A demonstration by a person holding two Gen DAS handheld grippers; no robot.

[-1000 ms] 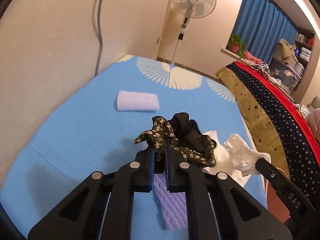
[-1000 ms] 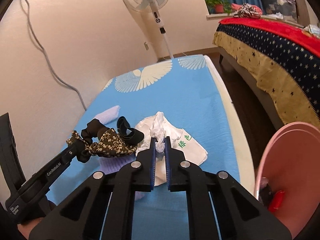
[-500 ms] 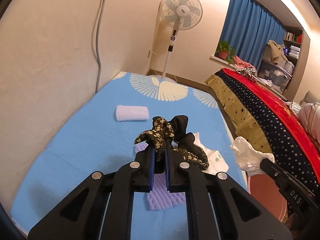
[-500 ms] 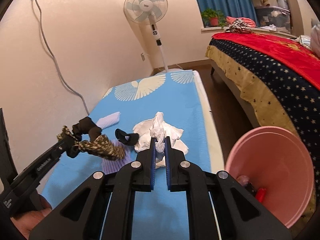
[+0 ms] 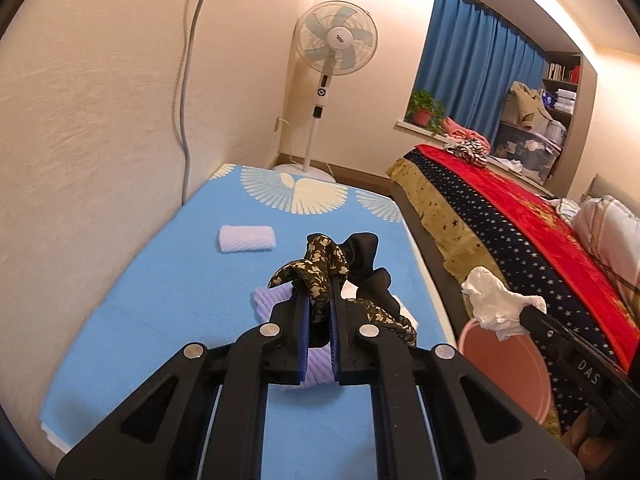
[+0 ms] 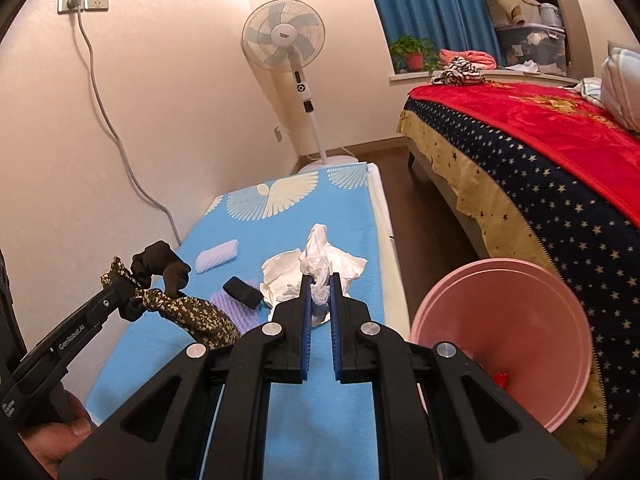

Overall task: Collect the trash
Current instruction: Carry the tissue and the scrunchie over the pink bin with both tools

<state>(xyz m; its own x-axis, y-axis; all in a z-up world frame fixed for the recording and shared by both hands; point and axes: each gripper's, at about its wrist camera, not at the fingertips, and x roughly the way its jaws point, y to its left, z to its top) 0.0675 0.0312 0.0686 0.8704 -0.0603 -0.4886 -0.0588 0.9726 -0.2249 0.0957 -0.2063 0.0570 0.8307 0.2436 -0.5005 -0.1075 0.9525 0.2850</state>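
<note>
Between the left gripper fingers, clamped tight, hangs a floral-and-black cloth bundle; the right gripper pinches crumpled white tissue, pink bin just right of its fingers.

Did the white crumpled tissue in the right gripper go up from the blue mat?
Yes. The white crumpled tissue rose off the blue mat and swung right, nearer the pink plastic bucket, in the right gripper.

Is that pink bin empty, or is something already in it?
Not empty. The right wrist view looks into the pink bin and shows a small red thing at its bottom; what it is cannot be told.
</note>
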